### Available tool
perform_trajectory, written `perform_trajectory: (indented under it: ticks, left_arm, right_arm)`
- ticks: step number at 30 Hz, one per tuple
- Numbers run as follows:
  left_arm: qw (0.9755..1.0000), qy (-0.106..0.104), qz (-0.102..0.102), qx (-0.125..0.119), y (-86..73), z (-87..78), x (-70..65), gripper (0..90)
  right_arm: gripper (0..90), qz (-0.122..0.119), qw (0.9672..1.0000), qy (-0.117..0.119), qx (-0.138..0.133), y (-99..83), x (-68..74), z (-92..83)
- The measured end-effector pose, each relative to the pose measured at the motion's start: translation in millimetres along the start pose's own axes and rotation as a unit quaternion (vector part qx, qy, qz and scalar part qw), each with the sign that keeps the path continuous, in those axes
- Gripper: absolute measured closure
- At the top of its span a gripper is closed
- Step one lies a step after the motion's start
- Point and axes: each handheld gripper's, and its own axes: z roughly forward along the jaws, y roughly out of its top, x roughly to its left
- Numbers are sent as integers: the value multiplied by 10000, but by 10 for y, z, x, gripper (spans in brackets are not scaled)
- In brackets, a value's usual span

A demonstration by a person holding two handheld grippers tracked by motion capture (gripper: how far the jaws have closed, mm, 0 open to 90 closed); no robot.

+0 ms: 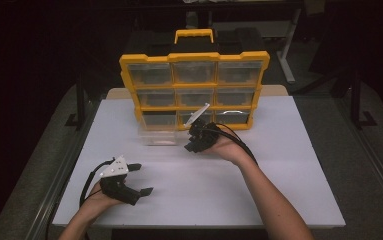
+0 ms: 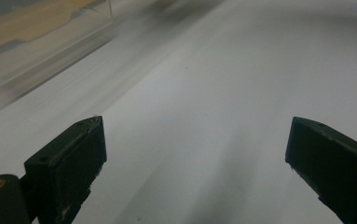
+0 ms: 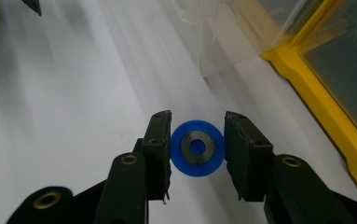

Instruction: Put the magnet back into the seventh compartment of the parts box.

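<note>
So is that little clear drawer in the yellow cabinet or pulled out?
Out. The clear drawer sits on the white table in front of the yellow cabinet. Whether it holds anything cannot be told.

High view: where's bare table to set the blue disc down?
Bare: the middle strip between left gripper and right gripper, and the table's right side. Crowded: by the organizer, where a clear drawer sits. The blue disc is clamped in the right gripper.

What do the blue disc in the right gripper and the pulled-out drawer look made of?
Blue disc: probably plastic, with a saturated, slightly translucent rim; its grey centre ring looks metallic, though I can't be sure. Drawer: clear glossy plastic, since the table shows through its walls.
</note>
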Motion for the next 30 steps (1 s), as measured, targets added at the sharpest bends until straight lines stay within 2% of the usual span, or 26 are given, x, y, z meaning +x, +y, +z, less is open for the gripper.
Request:
perform_trajectory:
  ticks: [13, 15, 18, 19, 25, 30]
  left_arm:
    - [10000, -7, 15, -9, 0, 0, -2, 51]
    - [10000, -6, 20, -8, 0, -1, 0, 52]
    - [10000, -1, 10, 13, 1, -5, 2, 52]
    - [10000, 4, 4, 9, 0, -2, 1, 53]
    - [10000, 6, 14, 11, 0, 0, 0, 53]
    - [10000, 9, 1, 5, 0, -3, 2, 54]
  right_arm:
    - [611, 23, 9999, -27, -107, 155, -43, -113]
    - [611, -48, 9999, -88, -106, 179, -61, -123]
    - [611, -46, 9999, -76, -134, 215, -68, -134]
    - [611, 33, 9999, -36, -159, 229, -62, -137]
    - [611, -10, 9998, -82, -171, 330, -93, -178]
    - [611, 10, 9997, -31, -240, 409, -103, -188]
